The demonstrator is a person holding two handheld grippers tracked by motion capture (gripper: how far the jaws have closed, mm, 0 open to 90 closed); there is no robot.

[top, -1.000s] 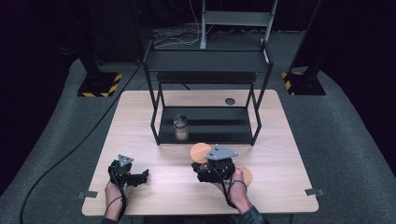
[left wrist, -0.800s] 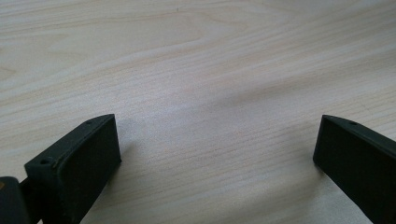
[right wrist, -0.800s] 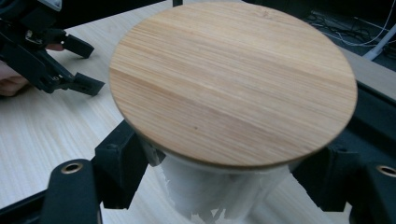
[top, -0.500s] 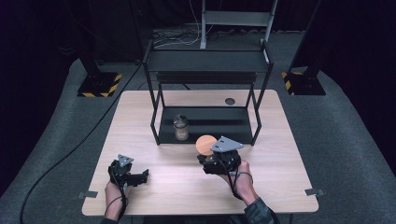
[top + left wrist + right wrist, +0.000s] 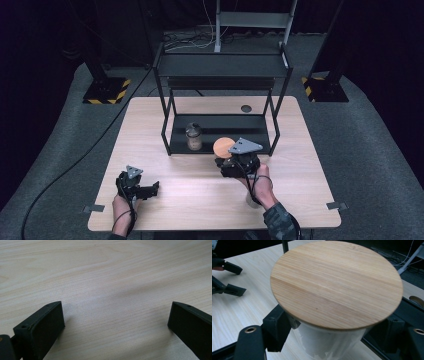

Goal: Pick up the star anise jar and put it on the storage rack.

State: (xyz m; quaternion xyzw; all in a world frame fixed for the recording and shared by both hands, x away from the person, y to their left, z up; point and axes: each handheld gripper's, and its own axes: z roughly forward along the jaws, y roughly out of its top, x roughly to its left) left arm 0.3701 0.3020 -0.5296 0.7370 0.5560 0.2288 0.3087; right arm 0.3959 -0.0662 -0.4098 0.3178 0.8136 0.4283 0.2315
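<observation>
A jar with a round wooden lid [image 5: 223, 147] [image 5: 337, 282] and a pale see-through body [image 5: 327, 346] is held in my right gripper [image 5: 226, 159] [image 5: 334, 340], which is shut on its sides. It hangs just in front of the lower shelf [image 5: 250, 131] of a black two-level rack [image 5: 220, 65]. On that shelf's left part stands a small brownish jar [image 5: 193, 136]. My left gripper [image 5: 151, 189] [image 5: 115, 322] rests low over the wooden table [image 5: 190, 185] near its front left, open, with nothing between its jaws.
The rack's front posts [image 5: 166, 125] flank the shelf opening. A round cable hole [image 5: 246, 108] sits in the table behind the rack. The left gripper [image 5: 229, 277] appears far off in the right gripper view. Dark carpet surrounds the table.
My right gripper has carried the lidded jar away from the front edge, up to the rack's lower shelf. The left gripper has stayed where it was.
</observation>
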